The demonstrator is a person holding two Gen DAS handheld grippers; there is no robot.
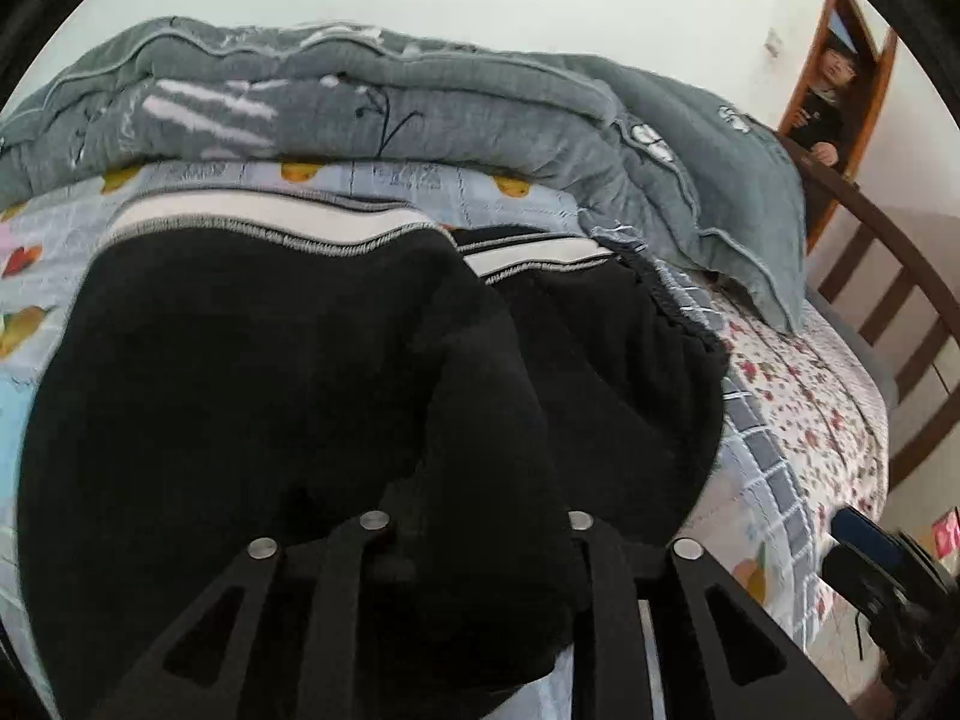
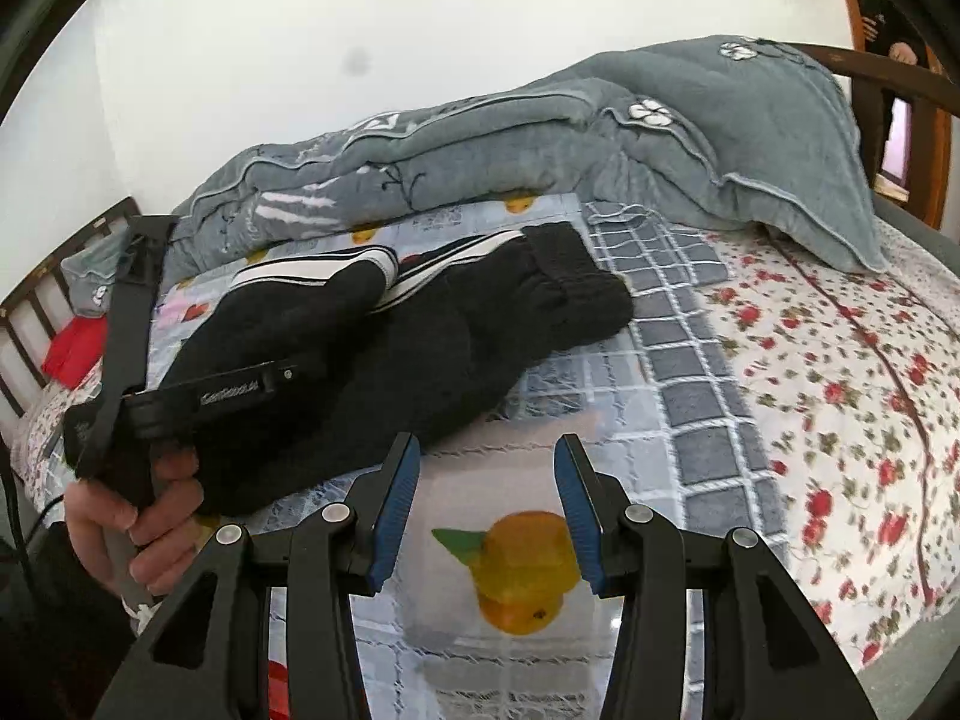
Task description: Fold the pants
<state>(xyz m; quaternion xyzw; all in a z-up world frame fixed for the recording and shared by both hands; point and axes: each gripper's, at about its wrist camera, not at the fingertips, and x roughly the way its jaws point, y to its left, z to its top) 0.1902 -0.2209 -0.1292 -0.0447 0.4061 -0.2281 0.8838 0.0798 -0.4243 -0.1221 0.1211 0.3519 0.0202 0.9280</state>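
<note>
Here, my left gripper [image 1: 474, 540] pinches the soft, thick black pants [image 2: 420, 330] before the grey quilt [image 2: 480, 138]; my right gripper [image 2: 486, 504] gapes empty. I'd grip the ribbed waistband next.

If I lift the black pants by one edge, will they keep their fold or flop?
Likely flop: the pants drape in soft rumples over the bedspread, showing no stiffness. The fabric looks thick and fleecy, so probably heavyish and grippy rather than slippery. The ribbed cuff may hold shape slightly better.
</note>
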